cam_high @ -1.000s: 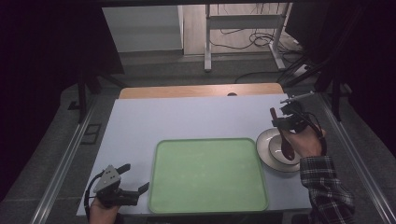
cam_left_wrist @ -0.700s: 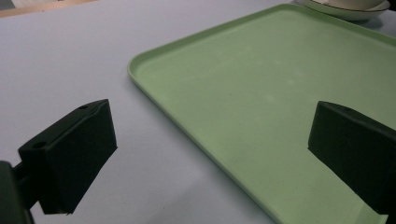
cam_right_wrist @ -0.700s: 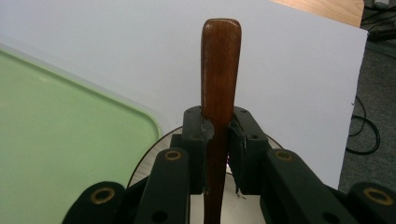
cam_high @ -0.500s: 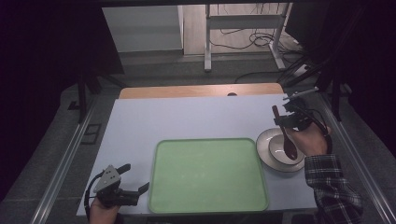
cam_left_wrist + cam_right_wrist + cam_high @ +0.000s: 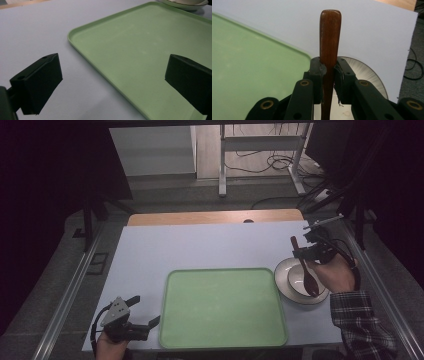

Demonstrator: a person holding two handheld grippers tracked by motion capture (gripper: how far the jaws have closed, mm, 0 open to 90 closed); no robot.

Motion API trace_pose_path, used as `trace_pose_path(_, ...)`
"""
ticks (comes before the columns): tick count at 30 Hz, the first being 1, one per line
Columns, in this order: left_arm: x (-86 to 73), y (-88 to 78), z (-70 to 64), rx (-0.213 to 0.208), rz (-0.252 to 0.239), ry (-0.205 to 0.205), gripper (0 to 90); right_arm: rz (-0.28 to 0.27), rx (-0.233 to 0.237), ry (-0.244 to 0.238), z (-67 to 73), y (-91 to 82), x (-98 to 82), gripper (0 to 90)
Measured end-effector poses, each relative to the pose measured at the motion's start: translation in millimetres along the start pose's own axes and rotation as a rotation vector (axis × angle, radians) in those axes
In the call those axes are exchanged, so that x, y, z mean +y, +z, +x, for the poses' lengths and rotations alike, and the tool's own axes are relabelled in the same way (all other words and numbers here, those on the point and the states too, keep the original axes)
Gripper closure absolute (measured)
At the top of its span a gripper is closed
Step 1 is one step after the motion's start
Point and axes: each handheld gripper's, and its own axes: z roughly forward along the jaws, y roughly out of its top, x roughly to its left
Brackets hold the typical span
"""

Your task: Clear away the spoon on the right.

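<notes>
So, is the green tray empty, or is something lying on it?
Empty. The high view shows the tray with a bare green surface, and the left gripper view shows the same; the bowl sits beside it.

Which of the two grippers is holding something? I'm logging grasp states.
The right gripper, over the white bowl: its jaws are shut on a brown wooden spoon. The left gripper sits open and empty beside the green tray.

Overhead forward-down view; two close tongs-mounted views, all sharing the green tray (image 5: 222, 307).
</notes>
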Motion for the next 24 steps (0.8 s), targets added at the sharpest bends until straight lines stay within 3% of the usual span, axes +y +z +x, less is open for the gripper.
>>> trace_pose_path(13, 0.0, 0.1, 0.0, -0.001, 0.001, 0.0, 0.8, 0.05, 0.054, -0.02, 20.0, 5.2, -6.0, 77.4)
trace_pose_path(24, 0.2, -0.2, -0.2, -0.003, -0.001, 0.001, 0.8, 0.101, 0.109, -0.034, 42.7, 21.0, -9.5, 77.4)
